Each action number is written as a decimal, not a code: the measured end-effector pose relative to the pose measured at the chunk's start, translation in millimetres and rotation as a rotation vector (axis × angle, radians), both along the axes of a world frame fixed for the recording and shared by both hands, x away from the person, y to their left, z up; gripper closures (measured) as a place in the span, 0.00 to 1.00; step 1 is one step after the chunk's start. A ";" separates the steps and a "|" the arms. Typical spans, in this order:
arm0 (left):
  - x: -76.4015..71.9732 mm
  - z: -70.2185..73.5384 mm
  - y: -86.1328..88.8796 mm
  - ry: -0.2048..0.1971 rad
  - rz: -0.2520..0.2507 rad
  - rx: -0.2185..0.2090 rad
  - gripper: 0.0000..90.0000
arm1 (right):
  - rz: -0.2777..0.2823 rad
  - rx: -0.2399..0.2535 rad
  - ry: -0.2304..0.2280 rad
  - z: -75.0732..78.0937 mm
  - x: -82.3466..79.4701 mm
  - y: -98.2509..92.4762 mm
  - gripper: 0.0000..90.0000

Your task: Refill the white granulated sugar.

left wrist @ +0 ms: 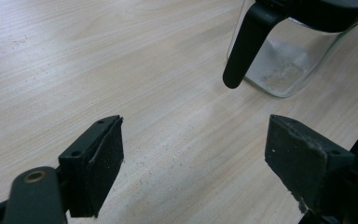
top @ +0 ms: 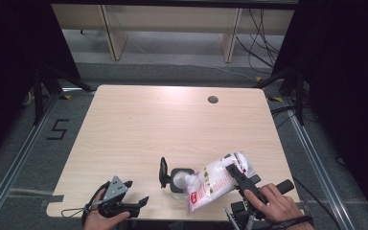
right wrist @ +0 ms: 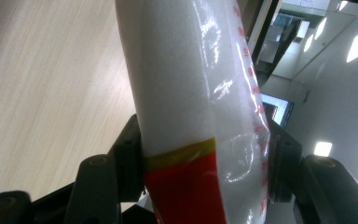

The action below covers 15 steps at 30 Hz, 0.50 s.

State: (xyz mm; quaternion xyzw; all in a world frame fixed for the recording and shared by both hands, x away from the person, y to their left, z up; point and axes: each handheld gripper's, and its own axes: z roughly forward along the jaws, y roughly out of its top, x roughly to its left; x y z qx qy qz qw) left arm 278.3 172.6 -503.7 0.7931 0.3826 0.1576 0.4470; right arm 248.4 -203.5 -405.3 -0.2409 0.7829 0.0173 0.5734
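Observation:
A clear plastic bag of white grains (top: pixel 218 177) with a red and yellow band is tilted, its lower end over a small glass jar (top: pixel 179 181) near the table's front edge. The jar's black lid (top: pixel 163 171) stands flipped up at its left. My right gripper (top: pixel 232 171) is shut on the bag, whose body (right wrist: pixel 182 84) bulges between the jaws (right wrist: pixel 205 149). My left gripper (top: pixel 136 191) rests at the front left, open with nothing between its jaws (left wrist: pixel 196 140). In its view the jar (left wrist: pixel 284 70) holds a thin layer of white grains, the black lid (left wrist: pixel 247 42) hanging beside it.
The light wooden table (top: pixel 172 120) has a round cable hole (top: pixel 213 99) at the back right. Dark stands and cables flank the table on the floor, and pale cabinets stand behind it.

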 end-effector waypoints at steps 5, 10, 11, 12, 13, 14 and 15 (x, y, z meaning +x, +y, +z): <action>-0.3 0.4 0.2 0.000 0.001 0.008 0.21 | -0.002 0.001 0.001 0.0 0.0 -0.1 0.51; -0.5 0.5 0.0 0.002 0.004 0.009 0.21 | -0.009 0.005 0.005 -0.6 0.1 -0.7 0.51; -0.5 0.5 0.0 0.002 0.004 0.009 0.21 | -0.021 0.016 0.008 -1.5 -0.5 -1.4 0.51; 0.8 0.8 1.1 -0.013 -0.013 0.021 0.21 | -0.021 0.016 0.008 -1.5 -0.5 -1.4 0.51; -0.5 0.4 0.0 0.001 0.003 0.007 0.21 | -0.013 0.020 0.008 -1.9 0.3 -1.7 0.51; -0.2 0.4 0.2 -0.001 0.000 0.010 0.21 | -0.012 0.027 0.010 -2.4 0.6 -2.2 0.51; -0.1 0.5 0.3 -0.002 -0.001 0.013 0.21 | -0.019 0.021 0.012 -1.9 0.4 -2.2 0.51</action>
